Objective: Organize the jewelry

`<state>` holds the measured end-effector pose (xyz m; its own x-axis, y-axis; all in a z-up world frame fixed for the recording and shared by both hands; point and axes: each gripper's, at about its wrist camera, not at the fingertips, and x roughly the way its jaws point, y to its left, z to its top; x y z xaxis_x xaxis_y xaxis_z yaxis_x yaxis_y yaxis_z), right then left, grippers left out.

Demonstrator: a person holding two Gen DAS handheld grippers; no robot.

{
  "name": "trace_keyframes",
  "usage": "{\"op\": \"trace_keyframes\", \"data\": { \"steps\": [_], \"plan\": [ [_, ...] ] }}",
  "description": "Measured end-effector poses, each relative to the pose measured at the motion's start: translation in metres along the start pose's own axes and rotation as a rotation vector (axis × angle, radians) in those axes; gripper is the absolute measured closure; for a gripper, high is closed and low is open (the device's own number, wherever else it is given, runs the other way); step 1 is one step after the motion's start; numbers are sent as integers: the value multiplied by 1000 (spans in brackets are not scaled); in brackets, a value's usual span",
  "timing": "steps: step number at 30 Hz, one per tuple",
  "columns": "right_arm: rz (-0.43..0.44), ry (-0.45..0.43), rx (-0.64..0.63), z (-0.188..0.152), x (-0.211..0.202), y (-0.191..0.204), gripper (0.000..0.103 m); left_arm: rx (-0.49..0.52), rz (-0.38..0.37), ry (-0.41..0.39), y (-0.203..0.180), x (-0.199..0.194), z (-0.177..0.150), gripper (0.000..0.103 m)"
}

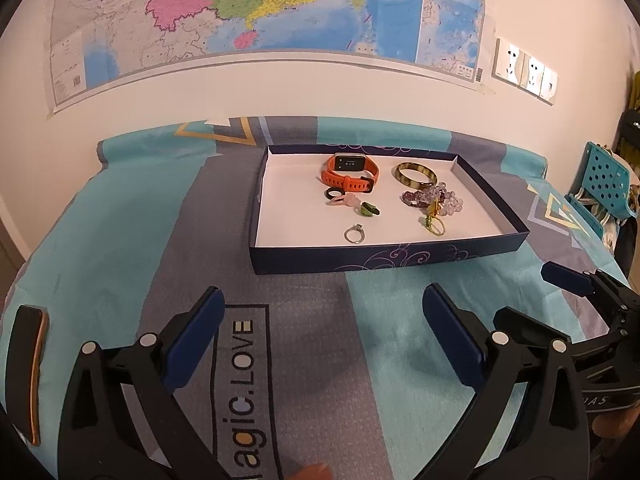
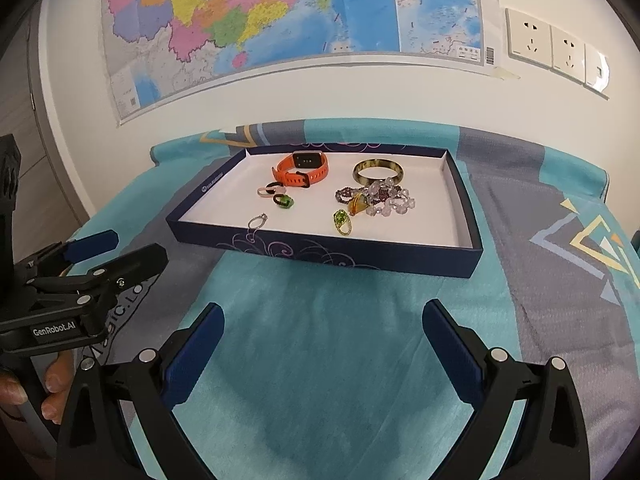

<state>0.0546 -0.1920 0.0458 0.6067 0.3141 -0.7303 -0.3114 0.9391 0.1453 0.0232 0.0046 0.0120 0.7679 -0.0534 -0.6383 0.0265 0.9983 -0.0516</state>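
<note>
Left gripper (image 1: 324, 332), right gripper (image 2: 323, 340) both spread, level, short of tray (image 1: 360, 258).

Teal-grey printed cloth (image 2: 320, 360) over table; navy tray (image 2: 400, 258), phone (image 1: 28, 372) on it.

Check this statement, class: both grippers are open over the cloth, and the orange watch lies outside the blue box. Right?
Not quite. The orange watch lies inside the blue box, near its far wall, as the right wrist view shows. The left gripper and right gripper are indeed open over the cloth.
</note>
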Motion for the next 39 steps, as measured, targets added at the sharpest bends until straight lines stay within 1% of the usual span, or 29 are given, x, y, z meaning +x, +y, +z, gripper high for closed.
{"op": "trace_keyframes", "data": {
  "steps": [17,39],
  "plan": [
    [5,11,4,-2,1,2,7,8,17,6,-2,-1,-4,5],
    [11,18,11,-2,1,2,7,9,11,17,-2,0,-5,5]
  ]
}}
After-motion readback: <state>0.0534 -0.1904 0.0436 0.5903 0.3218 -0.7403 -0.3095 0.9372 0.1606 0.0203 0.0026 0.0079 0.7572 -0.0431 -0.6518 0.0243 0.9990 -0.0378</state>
